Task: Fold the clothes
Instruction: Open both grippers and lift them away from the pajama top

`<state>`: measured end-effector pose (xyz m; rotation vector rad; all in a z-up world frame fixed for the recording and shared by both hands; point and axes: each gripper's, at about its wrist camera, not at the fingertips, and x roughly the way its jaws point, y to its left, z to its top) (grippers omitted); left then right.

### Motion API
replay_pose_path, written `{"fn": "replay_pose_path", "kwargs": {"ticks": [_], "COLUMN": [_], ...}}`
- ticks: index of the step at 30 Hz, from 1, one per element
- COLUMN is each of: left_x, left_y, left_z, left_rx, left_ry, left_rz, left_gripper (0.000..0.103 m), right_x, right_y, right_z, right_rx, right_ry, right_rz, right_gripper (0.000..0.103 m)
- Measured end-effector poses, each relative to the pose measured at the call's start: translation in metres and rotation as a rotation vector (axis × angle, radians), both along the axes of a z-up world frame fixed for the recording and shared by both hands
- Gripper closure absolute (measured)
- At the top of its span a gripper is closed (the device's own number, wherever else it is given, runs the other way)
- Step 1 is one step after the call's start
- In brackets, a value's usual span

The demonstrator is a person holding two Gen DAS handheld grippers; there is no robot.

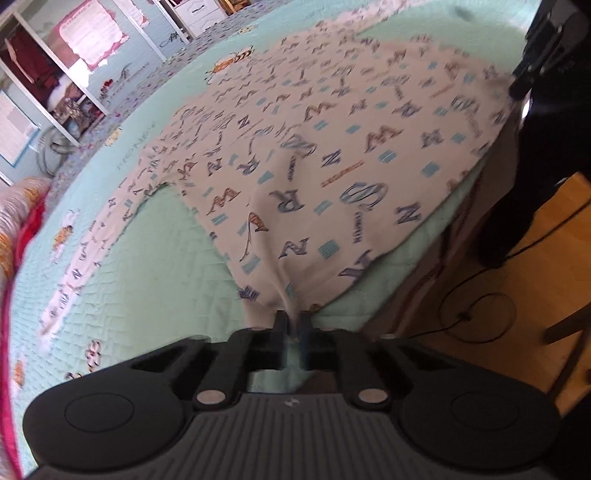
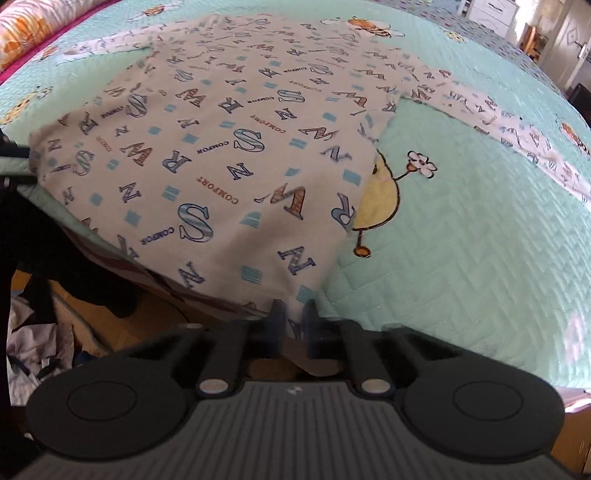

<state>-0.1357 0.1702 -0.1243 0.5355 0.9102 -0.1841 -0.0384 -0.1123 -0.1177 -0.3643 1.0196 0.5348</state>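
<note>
A white long-sleeved shirt (image 1: 332, 147) printed with letters lies spread flat on the mint quilted bedspread (image 1: 147, 266), its hem at the bed's near edge. My left gripper (image 1: 293, 321) is shut on one hem corner, and the cloth rises in a pinched ridge between its fingers. In the right wrist view the same shirt (image 2: 221, 147) fills the middle, one sleeve (image 2: 517, 133) stretched out to the right. My right gripper (image 2: 294, 317) holds the other hem corner, with cloth filling the narrow gap between its fingers. The right gripper (image 1: 532, 74) also shows at the top right of the left wrist view.
The bed edge drops to a wooden floor (image 1: 517, 314) with a black cable (image 1: 476, 314). A person's dark trouser leg (image 1: 517, 206) stands beside the bed. Loose clothes (image 2: 33, 347) lie on the floor. A flowered pillow (image 2: 22, 26) and white shelves (image 1: 44, 74) are further back.
</note>
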Motion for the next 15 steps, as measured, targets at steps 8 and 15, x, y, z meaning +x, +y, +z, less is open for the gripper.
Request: {"fn": "replay_pose_path", "kwargs": {"ticks": [8, 15], "left_x": [-0.013, 0.061], "left_y": [0.041, 0.09], "left_z": [0.034, 0.09], "left_rx": [-0.088, -0.374], "left_ry": [0.003, -0.222], "left_rz": [0.068, 0.253], "left_gripper": [0.094, 0.033], "right_x": [0.004, 0.073], "right_y": [-0.041, -0.057], "right_z": [0.039, 0.109], "right_rx": [0.218, 0.441], "right_ry": [0.06, -0.223], "right_rz": [-0.087, -0.08], "right_gripper": [0.064, 0.022]}}
